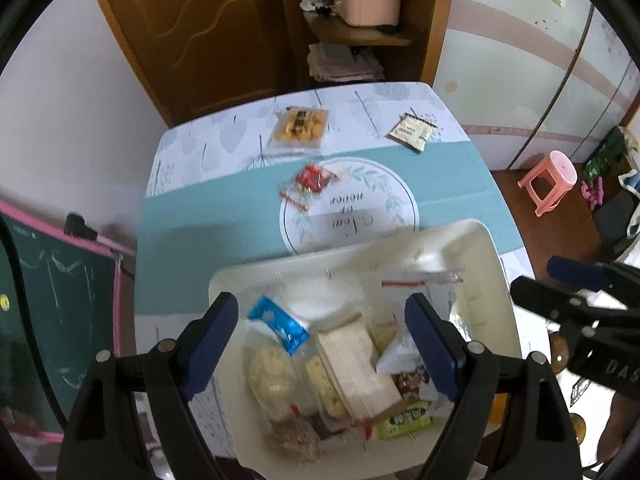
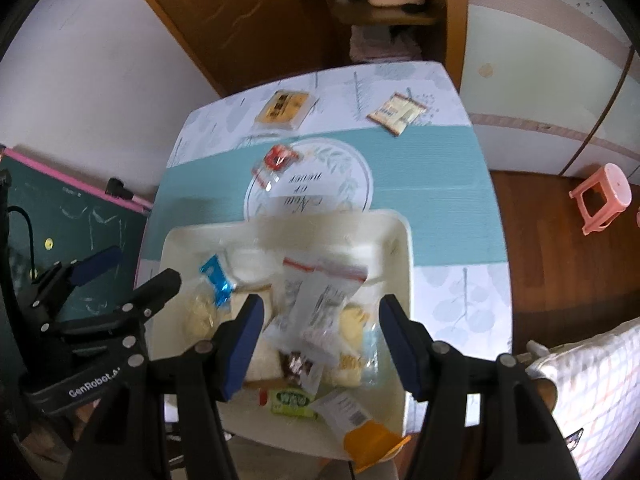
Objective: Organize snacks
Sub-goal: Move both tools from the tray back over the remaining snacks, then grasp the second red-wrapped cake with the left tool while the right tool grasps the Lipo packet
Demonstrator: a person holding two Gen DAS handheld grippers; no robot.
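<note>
A white bin [image 1: 486,248] [image 2: 400,240] at the table's near edge holds several packed snacks: a blue packet [image 1: 278,326], a sandwich pack [image 1: 356,368], clear zip bags [image 2: 320,300], a green packet [image 2: 292,400]. Three snacks lie on the table beyond it: a red packet [image 1: 310,184] [image 2: 278,162], a yellow cracker pack [image 1: 298,126] [image 2: 286,108] and a beige sachet [image 1: 412,130] [image 2: 396,112]. My left gripper [image 1: 324,340] is open and empty above the bin. My right gripper [image 2: 322,344] is open and empty above the bin too, and shows in the left wrist view [image 1: 560,280].
The table [image 1: 452,184] has a teal and white patterned cloth. A green chalkboard [image 1: 52,300] stands to the left. A wooden door and shelf with a pink basket [image 1: 366,0] are behind the table. A pink stool [image 1: 550,180] stands on the floor at right.
</note>
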